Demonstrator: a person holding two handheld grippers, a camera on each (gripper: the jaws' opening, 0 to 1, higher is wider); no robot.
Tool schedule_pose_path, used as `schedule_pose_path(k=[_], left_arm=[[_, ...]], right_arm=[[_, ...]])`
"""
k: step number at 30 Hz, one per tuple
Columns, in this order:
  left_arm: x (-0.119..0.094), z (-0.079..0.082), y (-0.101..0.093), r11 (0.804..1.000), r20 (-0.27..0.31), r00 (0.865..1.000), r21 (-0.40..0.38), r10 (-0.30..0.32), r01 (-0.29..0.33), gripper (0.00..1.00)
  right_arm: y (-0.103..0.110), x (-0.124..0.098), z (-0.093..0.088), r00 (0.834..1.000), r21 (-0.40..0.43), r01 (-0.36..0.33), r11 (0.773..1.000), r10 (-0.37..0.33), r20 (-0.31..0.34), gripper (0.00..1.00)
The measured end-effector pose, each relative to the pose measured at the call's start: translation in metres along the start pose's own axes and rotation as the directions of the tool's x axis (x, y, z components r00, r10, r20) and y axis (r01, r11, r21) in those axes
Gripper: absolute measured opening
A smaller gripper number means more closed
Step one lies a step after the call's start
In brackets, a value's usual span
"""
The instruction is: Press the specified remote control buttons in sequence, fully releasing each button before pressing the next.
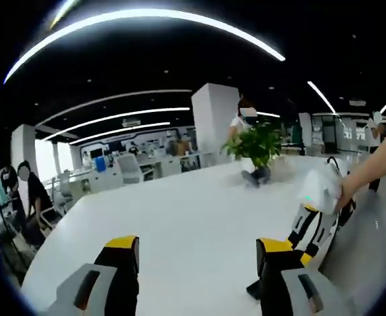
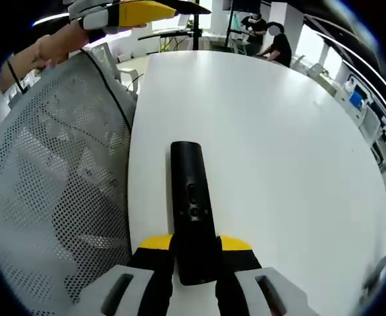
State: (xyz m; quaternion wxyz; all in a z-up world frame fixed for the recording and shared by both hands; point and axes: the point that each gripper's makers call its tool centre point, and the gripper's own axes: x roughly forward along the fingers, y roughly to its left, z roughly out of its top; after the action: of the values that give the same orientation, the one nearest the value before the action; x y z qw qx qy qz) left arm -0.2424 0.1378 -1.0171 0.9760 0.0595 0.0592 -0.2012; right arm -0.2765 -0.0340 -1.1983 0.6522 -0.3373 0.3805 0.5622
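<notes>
We see black remote (image 2: 192,197) gripped in right tool (image 2: 196,247), lower centre, long axis pointing away over white tabletop (image 2: 278,131). Left tool (image 1: 196,253) open, empty, nearer for pressing.

A white table (image 1: 180,217) carries a potted green plant (image 1: 255,148) near its far edge.

No writing can be read anywhere; the marks on the remote control (image 2: 192,197) are too small.
</notes>
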Motion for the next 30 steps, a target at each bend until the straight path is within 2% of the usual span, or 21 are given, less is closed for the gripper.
schedule_pose_path(k=[1,3,6,8,10,11,14,17,18,20,24,27,30], left_arm=[[-0.002,0.008,0.004,1.000,0.044,0.999,0.000,0.015,-0.015,0.90],[-0.005,0.017,0.010,0.999,0.095,0.995,0.028,0.022,-0.024,0.92],[-0.007,0.018,0.015,0.995,0.110,0.994,0.096,0.010,-0.021,0.92],[-0.008,0.017,0.018,0.995,0.124,0.992,0.095,-0.003,-0.009,0.92],[-0.008,0.013,0.025,0.999,0.121,0.993,0.038,0.003,-0.007,0.92],[-0.009,0.010,0.031,1.000,0.122,0.992,-0.009,0.025,-0.025,0.91],[-0.014,0.001,0.041,0.993,0.114,0.989,-0.075,0.095,-0.087,0.92],[-0.017,0.002,0.044,0.970,0.129,0.978,-0.205,0.162,-0.134,0.93],[-0.018,0.001,0.045,0.964,0.129,0.975,-0.220,0.179,-0.148,0.94],[-0.018,0.001,0.044,0.963,0.130,0.971,-0.207,0.202,-0.172,0.95],[-0.016,-0.004,0.039,0.973,0.104,0.977,-0.157,0.189,-0.171,0.97],[-0.017,-0.003,0.040,0.974,0.108,0.974,-0.130,0.199,-0.185,1.00],[-0.020,0.002,0.042,0.972,0.136,0.967,-0.126,0.214,-0.197,1.00]], right_arm=[[0.000,0.000,0.000,1.000,0.001,0.002,1.000,-0.002,0.001,0.21],[0.000,0.000,0.000,1.000,0.008,0.005,1.000,-0.005,0.004,0.21],[0.000,-0.001,0.000,1.000,0.017,0.011,1.000,-0.011,0.009,0.22],[0.000,-0.001,0.000,1.000,0.024,0.014,1.000,-0.014,0.014,0.22],[0.001,-0.001,0.000,1.000,0.029,0.016,0.999,-0.016,0.017,0.22],[0.001,-0.001,0.000,1.000,0.033,0.017,0.999,-0.018,0.019,0.22],[0.001,0.000,0.000,0.999,0.042,0.023,0.999,-0.024,0.021,0.22],[0.001,0.000,0.001,0.999,0.052,0.031,0.998,-0.033,0.027,0.22],[0.001,-0.001,0.001,0.999,0.055,0.034,0.998,-0.035,0.031,0.22],[0.001,-0.001,0.001,0.998,0.067,0.037,0.997,-0.040,0.044,0.22],[0.001,-0.001,0.002,0.996,0.093,0.052,0.994,-0.059,0.067,0.22],[0.002,-0.001,0.003,0.995,0.108,0.063,0.992,-0.071,0.073,0.21],[0.001,-0.001,0.003,0.995,0.116,0.063,0.991,-0.072,0.071,0.21]])
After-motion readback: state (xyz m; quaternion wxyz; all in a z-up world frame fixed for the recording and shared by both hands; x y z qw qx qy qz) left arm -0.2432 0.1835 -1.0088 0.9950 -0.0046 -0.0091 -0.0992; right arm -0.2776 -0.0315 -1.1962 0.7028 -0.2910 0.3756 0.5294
